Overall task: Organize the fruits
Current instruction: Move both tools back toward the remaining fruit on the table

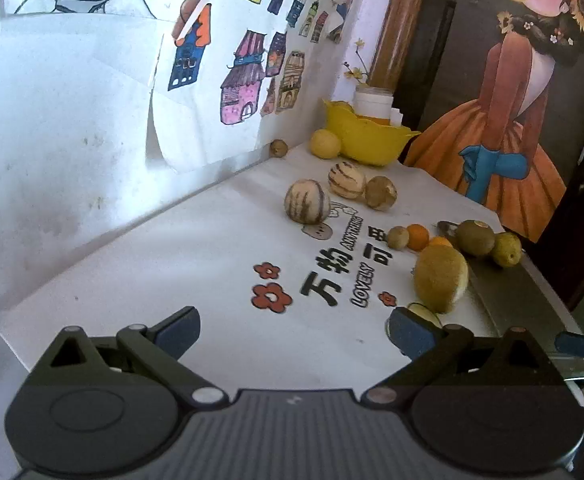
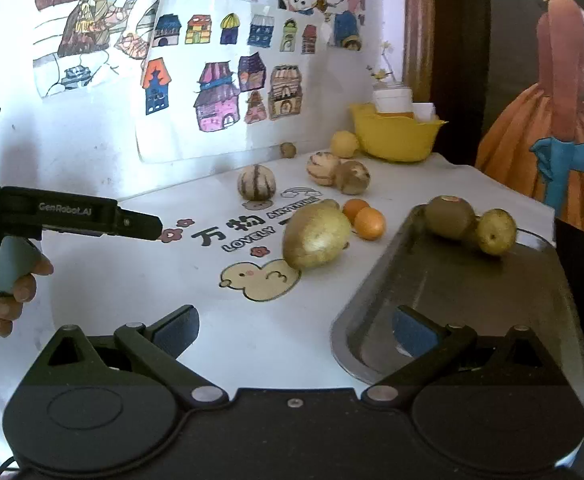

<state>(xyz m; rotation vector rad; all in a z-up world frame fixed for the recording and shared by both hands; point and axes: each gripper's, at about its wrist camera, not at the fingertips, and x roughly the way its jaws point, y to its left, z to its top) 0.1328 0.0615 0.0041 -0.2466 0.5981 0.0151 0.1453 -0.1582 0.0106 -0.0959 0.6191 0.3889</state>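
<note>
On the white printed cloth (image 2: 132, 292), ahead of the right gripper (image 2: 296, 330) and well beyond its spread, empty fingers, lies a large yellow-green lemon (image 2: 316, 234). Two green fruits (image 2: 450, 217) sit touching at the far end of the metal tray (image 2: 472, 300). The left gripper (image 1: 294, 330) hangs wide open too, holding nothing, the lemon ahead to its right.

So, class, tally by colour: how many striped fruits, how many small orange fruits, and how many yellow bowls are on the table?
Striped fruits: 2
Orange fruits: 2
Yellow bowls: 1
Total: 5
</note>
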